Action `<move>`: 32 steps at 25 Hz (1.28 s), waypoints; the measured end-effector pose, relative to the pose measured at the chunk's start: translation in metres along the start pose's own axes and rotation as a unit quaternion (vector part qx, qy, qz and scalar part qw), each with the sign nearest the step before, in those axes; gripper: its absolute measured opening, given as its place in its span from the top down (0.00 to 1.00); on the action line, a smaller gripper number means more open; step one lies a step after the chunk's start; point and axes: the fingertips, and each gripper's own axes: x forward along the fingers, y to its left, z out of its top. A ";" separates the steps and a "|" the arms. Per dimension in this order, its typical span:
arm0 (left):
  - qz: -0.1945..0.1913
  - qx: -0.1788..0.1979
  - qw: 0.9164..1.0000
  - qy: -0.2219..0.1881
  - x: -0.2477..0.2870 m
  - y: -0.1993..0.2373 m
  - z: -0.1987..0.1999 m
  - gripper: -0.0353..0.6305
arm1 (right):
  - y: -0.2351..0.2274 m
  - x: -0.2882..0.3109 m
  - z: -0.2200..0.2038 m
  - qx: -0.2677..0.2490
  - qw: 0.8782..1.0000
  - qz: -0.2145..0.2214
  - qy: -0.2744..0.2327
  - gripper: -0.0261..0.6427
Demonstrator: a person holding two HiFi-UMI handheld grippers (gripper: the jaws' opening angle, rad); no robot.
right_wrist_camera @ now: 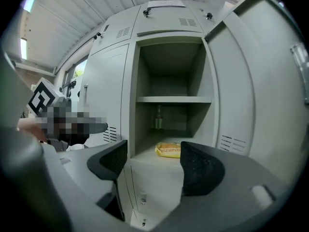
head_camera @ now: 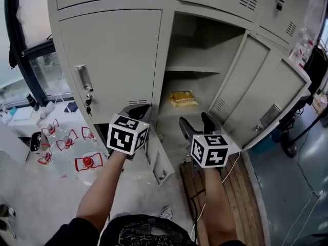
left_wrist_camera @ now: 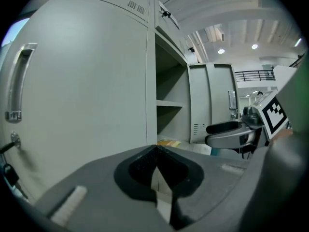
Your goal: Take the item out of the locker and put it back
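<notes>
A yellow packet (head_camera: 183,98) lies flat on the floor of the open locker compartment (head_camera: 201,86); it also shows in the right gripper view (right_wrist_camera: 169,150) and, partly, in the left gripper view (left_wrist_camera: 168,142). My right gripper (head_camera: 196,123) hovers in front of the opening, a short way from the packet, open with nothing between its pads (right_wrist_camera: 153,161). My left gripper (head_camera: 137,110) is held before the closed neighbouring door, jaws shut together and empty (left_wrist_camera: 155,151). Neither gripper touches the packet.
The locker door (head_camera: 266,96) stands swung open to the right. A shelf (head_camera: 192,68) divides the compartment, and a small bottle-like thing (right_wrist_camera: 158,117) stands at the back. Below, a small lower door (head_camera: 159,163) hangs open. Bottles (head_camera: 87,163) lie on the floor left; a wooden board (head_camera: 228,188) with cables is underfoot.
</notes>
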 end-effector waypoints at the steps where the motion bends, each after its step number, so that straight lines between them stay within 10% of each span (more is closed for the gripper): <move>1: 0.008 -0.002 1.000 -0.001 0.001 0.001 0.001 0.94 | 0.000 0.006 0.000 -0.005 1.000 0.009 0.002 0.44; 32: 0.188 -0.046 0.981 0.006 -0.037 0.041 -0.015 0.94 | -0.003 0.141 -0.039 -0.110 0.984 0.116 0.079 0.57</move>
